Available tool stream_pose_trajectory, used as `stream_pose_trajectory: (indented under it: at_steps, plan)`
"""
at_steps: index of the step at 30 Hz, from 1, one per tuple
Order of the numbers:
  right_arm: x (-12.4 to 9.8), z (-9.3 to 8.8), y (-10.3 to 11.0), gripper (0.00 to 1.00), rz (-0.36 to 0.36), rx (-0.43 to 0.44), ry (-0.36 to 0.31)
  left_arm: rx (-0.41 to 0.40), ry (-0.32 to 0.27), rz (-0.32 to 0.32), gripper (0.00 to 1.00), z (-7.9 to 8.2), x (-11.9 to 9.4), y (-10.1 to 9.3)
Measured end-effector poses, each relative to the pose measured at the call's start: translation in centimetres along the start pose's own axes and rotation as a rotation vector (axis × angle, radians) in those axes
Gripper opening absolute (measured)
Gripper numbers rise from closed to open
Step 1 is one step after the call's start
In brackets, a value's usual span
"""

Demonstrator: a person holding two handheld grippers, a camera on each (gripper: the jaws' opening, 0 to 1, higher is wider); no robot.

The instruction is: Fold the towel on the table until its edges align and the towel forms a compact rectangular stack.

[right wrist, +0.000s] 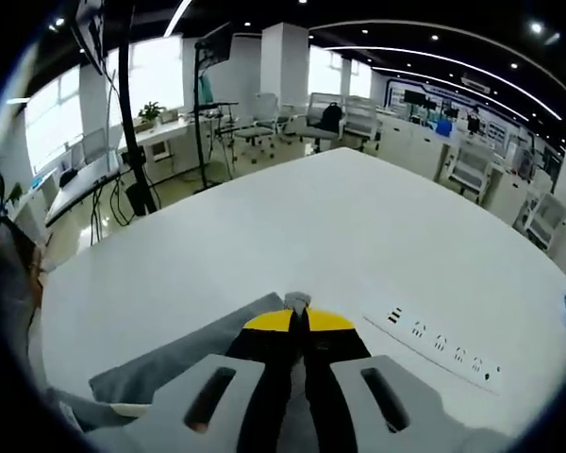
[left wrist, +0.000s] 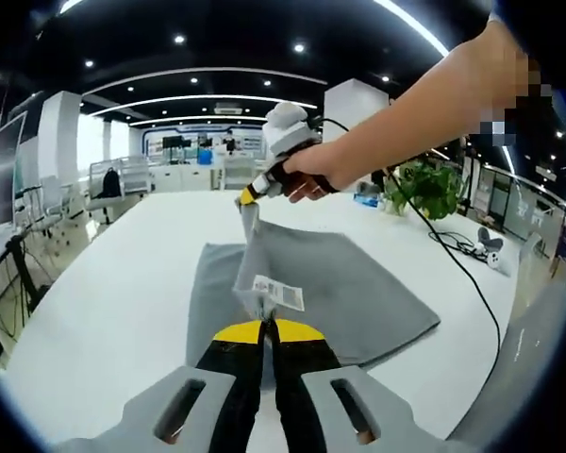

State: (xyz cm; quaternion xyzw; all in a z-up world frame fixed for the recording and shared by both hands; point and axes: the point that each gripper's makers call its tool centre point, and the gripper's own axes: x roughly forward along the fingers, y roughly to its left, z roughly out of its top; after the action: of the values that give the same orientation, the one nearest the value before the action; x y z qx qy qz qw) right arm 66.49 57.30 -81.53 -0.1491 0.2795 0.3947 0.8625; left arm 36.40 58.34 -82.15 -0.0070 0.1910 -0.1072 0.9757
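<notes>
Grey towel (left wrist: 340,283) long axis running away, both claws pinching.

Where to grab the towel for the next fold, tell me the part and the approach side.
Judging loosely: both grippers already pinch the towel at lifted corners, left gripper by the tag, right gripper at the far one. Next, take the folded edge's corners, low from outside.

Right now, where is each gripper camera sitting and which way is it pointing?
Left gripper view: rides the left gripper, jaws shut on the grey cloth towel near its white tag; looks across the white table at the right gripper, the person's hand and forearm.
Right gripper view: rides the right gripper, shut on the towel; looks over the table and white power strip.
Shared: towel, table.
</notes>
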Motion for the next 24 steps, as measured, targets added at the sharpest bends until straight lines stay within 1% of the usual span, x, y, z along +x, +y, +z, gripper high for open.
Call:
stream_pose_trajectory:
  at_steps: [3,6,10,15,17,21,24]
  plan:
    - [1.0,-0.5,0.2,0.01,-0.002,-0.001,0.019,0.021,0.018,0.005,0.03,-0.7,0.4,0.0]
    - [1.7,-0.6,0.6,0.01,0.002,-0.013,0.027,0.014,0.028,0.011,0.03,-0.6,0.2,0.2]
    - [2.2,-0.8,0.7,0.01,0.004,-0.019,0.031,-0.001,0.036,0.03,0.03,-0.9,0.3,0.8]
    - [2.9,-1.5,0.9,0.01,-0.001,-0.009,0.04,0.011,0.064,0.038,0.03,-2.1,0.8,1.2]
    - [3.2,-1.7,0.9,0.01,-0.003,-0.002,0.038,0.01,0.063,0.042,0.03,-2.3,0.8,1.3]
    - [3.6,-2.5,1.2,0.01,-0.004,0.001,0.05,0.012,0.088,0.044,0.03,-3.5,1.2,1.6]
    - [4.2,-2.4,1.7,0.01,0.014,0.009,0.043,0.009,0.098,0.049,0.03,-4.0,1.4,1.8]
